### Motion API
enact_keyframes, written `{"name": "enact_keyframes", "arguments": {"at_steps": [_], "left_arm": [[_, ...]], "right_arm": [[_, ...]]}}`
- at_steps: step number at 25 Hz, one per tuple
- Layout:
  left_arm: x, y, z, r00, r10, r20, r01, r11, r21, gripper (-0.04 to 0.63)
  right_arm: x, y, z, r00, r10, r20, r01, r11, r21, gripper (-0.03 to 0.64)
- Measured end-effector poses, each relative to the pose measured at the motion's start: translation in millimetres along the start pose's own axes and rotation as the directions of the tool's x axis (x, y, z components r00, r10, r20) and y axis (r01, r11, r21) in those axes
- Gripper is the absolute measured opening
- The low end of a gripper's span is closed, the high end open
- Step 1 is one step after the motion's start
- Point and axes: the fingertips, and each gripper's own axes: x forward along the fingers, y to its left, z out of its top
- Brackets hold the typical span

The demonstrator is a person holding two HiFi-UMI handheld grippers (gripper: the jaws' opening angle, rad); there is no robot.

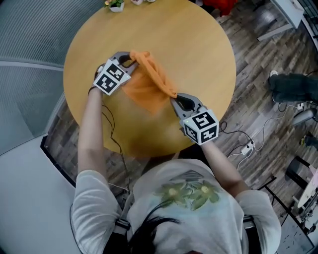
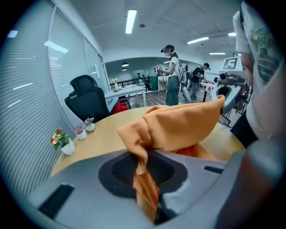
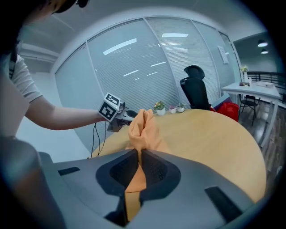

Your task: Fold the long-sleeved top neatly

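The orange long-sleeved top hangs stretched between my two grippers above the round wooden table. My left gripper is shut on one end of the top, a pinched strip of cloth running down between its jaws. My right gripper is shut on the other end of the top, bunched cloth rising from its jaws. In the right gripper view the left gripper shows beyond the cloth. The loose middle of the top droops toward the tabletop.
Small potted flowers stand at the table's far edge, also as flowers in the left gripper view. A black office chair stands behind the table. Cables and a power strip lie on the floor at right. People stand far off.
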Motion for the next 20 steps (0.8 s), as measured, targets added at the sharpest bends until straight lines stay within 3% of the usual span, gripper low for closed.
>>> {"name": "enact_keyframes", "arguments": {"at_steps": [7, 14, 17, 20], "left_arm": [[-38.4, -23.4, -97.3, 0.991, 0.104, -0.084, -0.11, 0.992, -0.064, 0.061], [-39.1, -46.3, -166.8, 0.971, 0.161, -0.175, -0.181, 0.978, -0.103, 0.068], [-48.9, -52.2, -178.9, 0.972, 0.151, -0.182, -0.184, 0.967, -0.178, 0.075], [-70.2, -52.0, -172.7, 0.979, 0.156, -0.134, -0.19, 0.939, -0.288, 0.077]], "right_arm": [[42.0, 59.7, -59.2, 0.986, 0.057, -0.159, -0.078, 0.988, -0.132, 0.037], [76.3, 62.4, -113.2, 0.957, -0.006, -0.292, -0.059, 0.975, -0.214, 0.037], [81.2, 59.6, -119.7, 0.95, -0.016, -0.311, -0.056, 0.973, -0.223, 0.037], [81.2, 63.7, -119.1, 0.944, -0.004, -0.329, -0.068, 0.977, -0.204, 0.038]]}}
